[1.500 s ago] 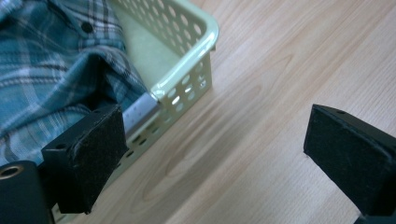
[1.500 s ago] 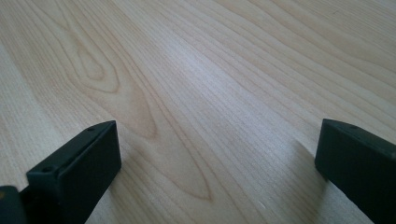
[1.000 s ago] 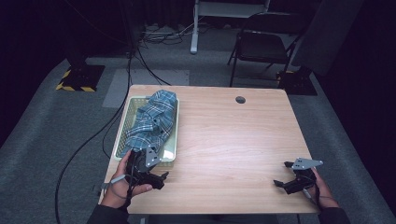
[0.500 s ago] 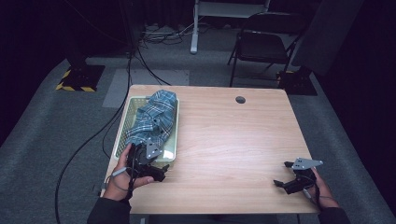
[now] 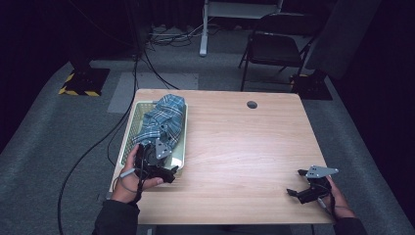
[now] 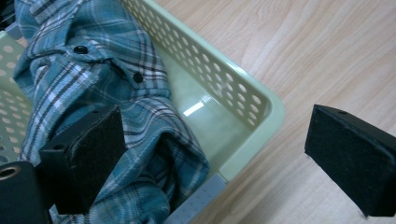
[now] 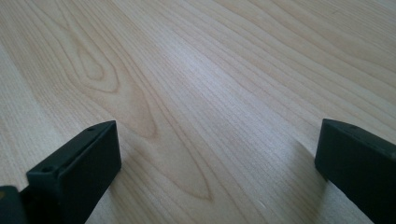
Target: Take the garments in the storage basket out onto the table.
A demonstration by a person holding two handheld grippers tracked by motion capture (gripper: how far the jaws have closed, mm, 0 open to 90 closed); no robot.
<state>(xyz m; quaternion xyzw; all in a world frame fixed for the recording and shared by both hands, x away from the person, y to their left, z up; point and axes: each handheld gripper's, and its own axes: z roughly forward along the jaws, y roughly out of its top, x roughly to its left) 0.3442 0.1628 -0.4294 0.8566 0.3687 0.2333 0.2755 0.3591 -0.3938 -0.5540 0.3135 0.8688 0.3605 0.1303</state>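
Note:
A blue plaid shirt (image 5: 164, 122) lies bunched in a pale green perforated basket (image 5: 128, 132) at the table's left side. My left gripper (image 5: 164, 166) hovers at the basket's near right corner, jaws open. In the left gripper view one jaw is over the plaid shirt (image 6: 93, 84) and the other is over bare wood outside the basket (image 6: 254, 100), whose corner rim lies between them. My right gripper (image 5: 298, 183) rests open near the table's front right corner. Its own view has just bare tabletop (image 7: 201, 93) between its jaws.
The wooden table (image 5: 235, 152) has a small round cable hole (image 5: 252, 104) at the back. A folding chair (image 5: 271, 49) and a white stand (image 5: 210, 24) are on the floor behind the table. Cables run along the floor at left.
My left gripper has shifted a little left and toward the basket's near corner. The right gripper has stayed where it was.

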